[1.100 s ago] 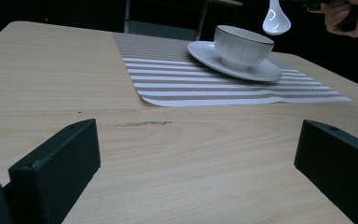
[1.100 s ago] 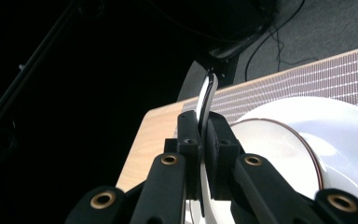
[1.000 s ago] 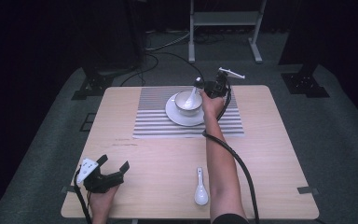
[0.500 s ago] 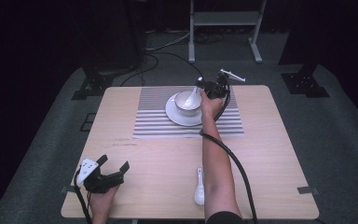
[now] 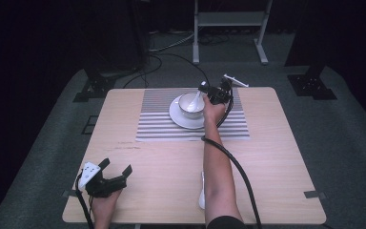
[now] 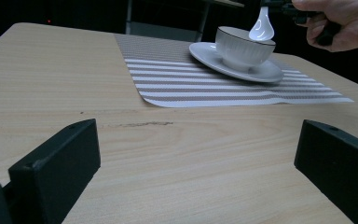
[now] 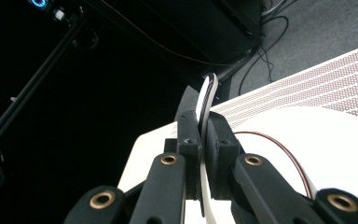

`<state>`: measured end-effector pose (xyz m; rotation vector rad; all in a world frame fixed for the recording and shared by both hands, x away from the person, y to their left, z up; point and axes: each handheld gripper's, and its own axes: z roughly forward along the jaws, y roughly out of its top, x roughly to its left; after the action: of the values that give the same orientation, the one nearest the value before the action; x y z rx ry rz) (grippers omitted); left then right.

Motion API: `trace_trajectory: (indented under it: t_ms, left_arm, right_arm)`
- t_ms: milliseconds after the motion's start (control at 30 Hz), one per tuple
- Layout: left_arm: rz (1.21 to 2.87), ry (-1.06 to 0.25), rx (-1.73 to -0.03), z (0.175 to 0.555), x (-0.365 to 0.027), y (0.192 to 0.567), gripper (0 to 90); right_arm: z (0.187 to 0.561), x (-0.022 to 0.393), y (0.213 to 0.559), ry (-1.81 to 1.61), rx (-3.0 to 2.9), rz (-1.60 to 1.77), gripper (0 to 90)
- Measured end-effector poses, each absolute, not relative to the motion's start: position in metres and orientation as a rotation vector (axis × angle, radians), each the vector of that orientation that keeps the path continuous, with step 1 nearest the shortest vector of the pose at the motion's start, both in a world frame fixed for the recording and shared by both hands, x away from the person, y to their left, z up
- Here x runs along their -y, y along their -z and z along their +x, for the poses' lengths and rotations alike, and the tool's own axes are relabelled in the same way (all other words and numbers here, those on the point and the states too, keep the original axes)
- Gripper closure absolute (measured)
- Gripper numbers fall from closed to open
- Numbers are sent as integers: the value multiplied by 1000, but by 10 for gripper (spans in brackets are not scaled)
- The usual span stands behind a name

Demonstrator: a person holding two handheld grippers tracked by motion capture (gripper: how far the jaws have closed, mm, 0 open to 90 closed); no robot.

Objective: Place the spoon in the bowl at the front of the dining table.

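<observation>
Spoon of white glazed ceramic (image 5: 194, 101) hangs bowl-down over the white ribbed ceramic cup (image 5: 190, 104), its handle clamped edge-on between the jaws of the right gripper (image 5: 208, 95). In the left gripper view the spoon's bowl sits at the cup's rim, just above or just inside it; I cannot tell whether it touches. The cup stands on a round white saucer (image 5: 181, 118), which rests on the grey-and-white striped woven placemat (image 5: 162, 125) at the far side of the pale wooden bench (image 5: 162, 167).

Compared with a second ago, little has shifted up at the cup: the right hand and spoon are in much the same place over it. The forearm has swung slightly, so that it now partly covers a second white spoon (image 5: 202, 193) lying near the front edge of the bench. That steadiness suggests a pause at the cup, either stirring or about to set the spoon in, with no release yet.

The right gripper's jaws are pressed together on the thin spoon handle, seen clearly in the right gripper view. The left gripper (image 5: 106, 177) rests at the near left of the bench, jaws spread wide, holding nothing and touching only the bench top.
</observation>
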<state>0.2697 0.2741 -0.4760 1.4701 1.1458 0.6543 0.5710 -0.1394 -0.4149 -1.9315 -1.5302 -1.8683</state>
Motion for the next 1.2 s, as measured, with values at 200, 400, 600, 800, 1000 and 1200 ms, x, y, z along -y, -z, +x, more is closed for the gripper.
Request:
trace_trajectory:
  t_ms: [200,400,600,800,1000,1200]
  left_arm:
    - [1476,-657,-1145,269,-274,476,0]
    - [1472,-657,-1145,270,-274,476,0]
    - [1471,-655,-1146,270,-274,476,0]
    - [1471,-655,-1146,270,-274,476,0]
    - [1470,-656,-1148,270,-274,476,0]
    - [1477,-657,-1150,270,-273,476,0]
  right_arm:
    - [570,140,416,1883,1532,-1941,855]
    - [568,144,417,1906,1520,-1989,856]
    - [568,144,421,1895,1518,-1997,853]
    - [570,138,428,1805,1592,-1981,818]
    - [568,144,426,1779,1677,-1993,796]
    - [565,155,429,1768,1676,-1982,751]
